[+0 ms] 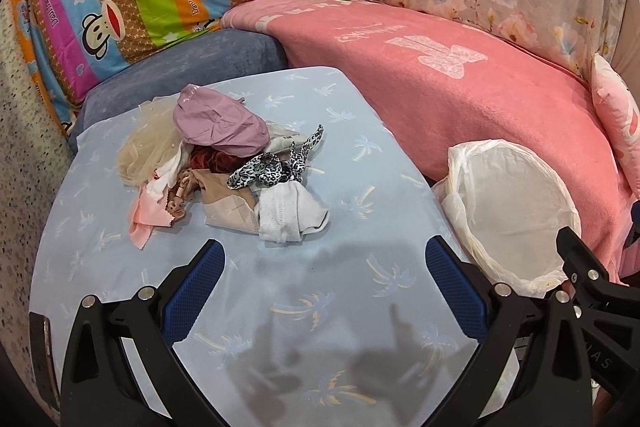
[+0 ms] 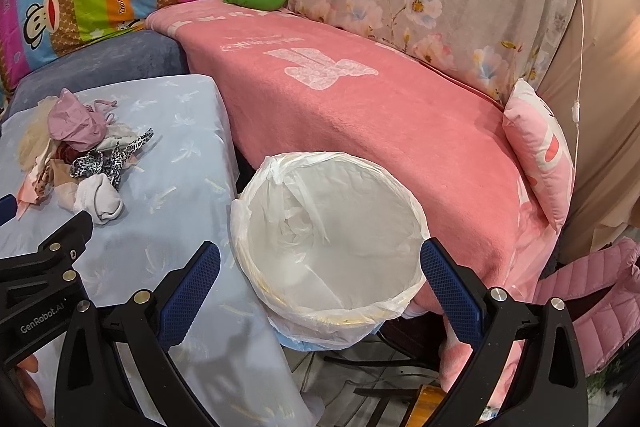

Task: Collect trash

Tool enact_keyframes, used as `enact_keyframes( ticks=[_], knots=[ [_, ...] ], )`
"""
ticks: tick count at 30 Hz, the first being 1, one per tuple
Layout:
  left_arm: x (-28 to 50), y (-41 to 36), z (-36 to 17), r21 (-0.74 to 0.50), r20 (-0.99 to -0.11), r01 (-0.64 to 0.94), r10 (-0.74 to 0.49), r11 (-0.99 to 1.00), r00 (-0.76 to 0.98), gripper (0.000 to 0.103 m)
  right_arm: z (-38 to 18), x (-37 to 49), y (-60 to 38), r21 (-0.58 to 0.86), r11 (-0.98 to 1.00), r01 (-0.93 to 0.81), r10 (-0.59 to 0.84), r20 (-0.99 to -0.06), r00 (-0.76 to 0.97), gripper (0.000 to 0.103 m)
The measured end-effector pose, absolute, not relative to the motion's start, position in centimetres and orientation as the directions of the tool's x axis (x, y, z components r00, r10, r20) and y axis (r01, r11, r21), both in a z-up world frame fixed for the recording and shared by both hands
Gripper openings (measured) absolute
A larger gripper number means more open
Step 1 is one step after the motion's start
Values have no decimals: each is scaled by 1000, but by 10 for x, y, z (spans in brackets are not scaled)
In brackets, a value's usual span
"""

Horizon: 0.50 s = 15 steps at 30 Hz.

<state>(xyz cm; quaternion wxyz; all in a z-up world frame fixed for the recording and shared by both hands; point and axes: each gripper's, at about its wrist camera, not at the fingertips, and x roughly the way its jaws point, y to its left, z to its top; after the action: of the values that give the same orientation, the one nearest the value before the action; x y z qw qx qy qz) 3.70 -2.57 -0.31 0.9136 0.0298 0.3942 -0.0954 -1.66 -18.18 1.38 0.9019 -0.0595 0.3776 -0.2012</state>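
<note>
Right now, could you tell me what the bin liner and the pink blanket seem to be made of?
Bin liner: thin translucent white plastic film, slightly glossy, by its crinkles and knotted rim. Pink blanket: soft matte fleece or terry, by its fuzzy nap; which one is unclear.

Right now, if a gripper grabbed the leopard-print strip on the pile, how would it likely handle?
The leopard strip looks like thin, knotted cloth, so probably floppy and light, drooping from the fingers. Its loops lie tangled over the white sock and other scraps, so it may drag neighbours along. It seems unlikely to roll or break.
</note>
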Motion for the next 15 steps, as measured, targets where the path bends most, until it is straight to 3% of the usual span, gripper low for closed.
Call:
enact_keyframes(
  ticks=[8,15],
  knots=[
    [46,-19,-5,-68,-738,200,-184,977,649,96,15,-6,-180,-240,918,317,-394,-656,644,97],
    [65,8,-15,-62,-755,130,-131,990,642,96,12,15,-167,-227,928,295,-370,-653,661,97]
  ],
)
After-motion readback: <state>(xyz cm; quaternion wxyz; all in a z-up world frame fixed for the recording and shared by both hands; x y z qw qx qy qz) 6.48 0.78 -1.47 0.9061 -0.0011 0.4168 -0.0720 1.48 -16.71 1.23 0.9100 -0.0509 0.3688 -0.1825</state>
